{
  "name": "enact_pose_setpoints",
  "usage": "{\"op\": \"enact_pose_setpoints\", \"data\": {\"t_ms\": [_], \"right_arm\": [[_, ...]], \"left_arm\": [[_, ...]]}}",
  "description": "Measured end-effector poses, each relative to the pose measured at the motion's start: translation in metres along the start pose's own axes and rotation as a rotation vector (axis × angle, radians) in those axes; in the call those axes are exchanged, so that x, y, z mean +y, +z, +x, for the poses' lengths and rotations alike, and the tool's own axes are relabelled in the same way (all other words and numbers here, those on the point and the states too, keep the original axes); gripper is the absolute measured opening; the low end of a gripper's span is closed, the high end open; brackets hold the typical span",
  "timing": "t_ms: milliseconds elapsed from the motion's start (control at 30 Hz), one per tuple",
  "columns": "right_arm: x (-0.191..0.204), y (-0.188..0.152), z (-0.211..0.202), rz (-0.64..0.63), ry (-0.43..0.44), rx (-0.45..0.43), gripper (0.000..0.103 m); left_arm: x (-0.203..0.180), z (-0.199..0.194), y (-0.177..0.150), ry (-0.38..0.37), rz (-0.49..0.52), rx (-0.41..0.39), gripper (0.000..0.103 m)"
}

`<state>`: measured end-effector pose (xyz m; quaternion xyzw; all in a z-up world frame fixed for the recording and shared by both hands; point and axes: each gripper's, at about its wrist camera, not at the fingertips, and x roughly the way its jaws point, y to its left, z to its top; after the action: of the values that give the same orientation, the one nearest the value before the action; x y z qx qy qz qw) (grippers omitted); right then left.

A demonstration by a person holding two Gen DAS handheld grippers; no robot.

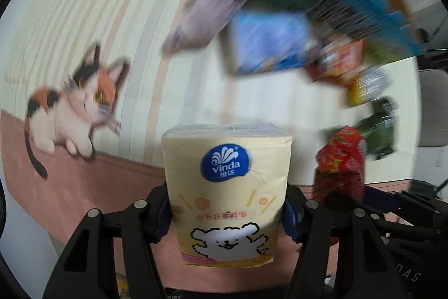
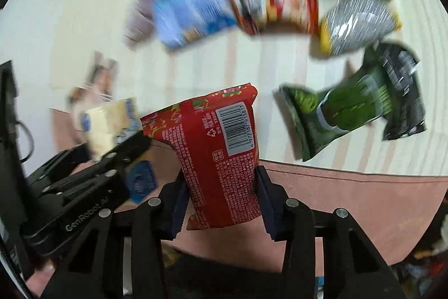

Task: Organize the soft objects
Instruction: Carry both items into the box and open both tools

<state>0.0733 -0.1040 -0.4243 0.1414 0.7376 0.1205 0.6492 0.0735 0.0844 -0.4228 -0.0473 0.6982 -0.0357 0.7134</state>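
Tissue pack (image 1: 227, 198) pinched in left tongs (image 1: 228, 215); right tongs (image 2: 221, 198) clamp seemingly a red snack bag (image 2: 215, 159).

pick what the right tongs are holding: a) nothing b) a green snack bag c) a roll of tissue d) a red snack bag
d: in the right wrist view the right tongs are shut on a red snack bag with a barcode, while the green snack bag lies apart on the mat.

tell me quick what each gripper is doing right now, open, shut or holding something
Left gripper: closed on the Vinda tissue pack.
Right gripper: closed on the red snack bag.
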Motion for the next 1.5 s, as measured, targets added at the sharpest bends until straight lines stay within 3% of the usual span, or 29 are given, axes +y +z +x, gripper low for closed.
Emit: {"op": "enact_pose_setpoints", "data": {"t_ms": [67,167,233,367,533,733,867,1067,1267,1300,1433,1500], "right_arm": [[-0.005,0.006,-0.039,-0.016,0.011,-0.067,0.047],[-0.016,0.029,-0.104,0.005,0.057,-0.153,0.047],[-0.028,0.059,-0.142,0.013,0.066,-0.212,0.047],[-0.042,0.135,-0.164,0.033,0.043,-0.293,0.047],[-0.069,0.227,-0.159,0.087,-0.010,-0.287,0.047],[-0.101,0.313,-0.121,0.154,-0.055,-0.244,0.047],[-0.115,0.347,-0.090,0.180,-0.075,-0.217,0.047],[-0.130,0.365,-0.073,0.209,-0.093,-0.205,0.047],[-0.134,0.366,-0.070,0.224,-0.109,-0.195,0.048],[-0.135,0.365,-0.070,0.227,-0.110,-0.194,0.051],[-0.135,0.361,-0.078,0.228,-0.135,-0.196,0.069],[-0.136,0.359,-0.081,0.224,-0.143,-0.196,0.070]], "left_arm": [[-0.012,-0.033,0.009,-0.019,0.035,-0.049,0.060],[-0.050,-0.083,0.078,-0.020,0.092,-0.096,0.060],[-0.078,-0.097,0.111,-0.047,0.126,-0.118,0.060],[-0.113,-0.102,0.192,-0.088,0.144,-0.126,0.060],[-0.136,-0.081,0.293,-0.112,0.141,-0.089,0.060],[-0.152,-0.037,0.375,-0.172,0.112,0.032,0.060],[-0.162,-0.005,0.405,-0.197,0.121,0.100,0.060],[-0.191,0.019,0.426,-0.218,0.183,0.158,0.060],[-0.213,0.032,0.432,-0.156,0.232,0.205,0.061],[-0.214,0.032,0.431,-0.149,0.232,0.204,0.063],[-0.219,0.022,0.430,-0.101,0.252,0.161,0.086],[-0.221,0.019,0.428,-0.064,0.257,0.137,0.087]]}}
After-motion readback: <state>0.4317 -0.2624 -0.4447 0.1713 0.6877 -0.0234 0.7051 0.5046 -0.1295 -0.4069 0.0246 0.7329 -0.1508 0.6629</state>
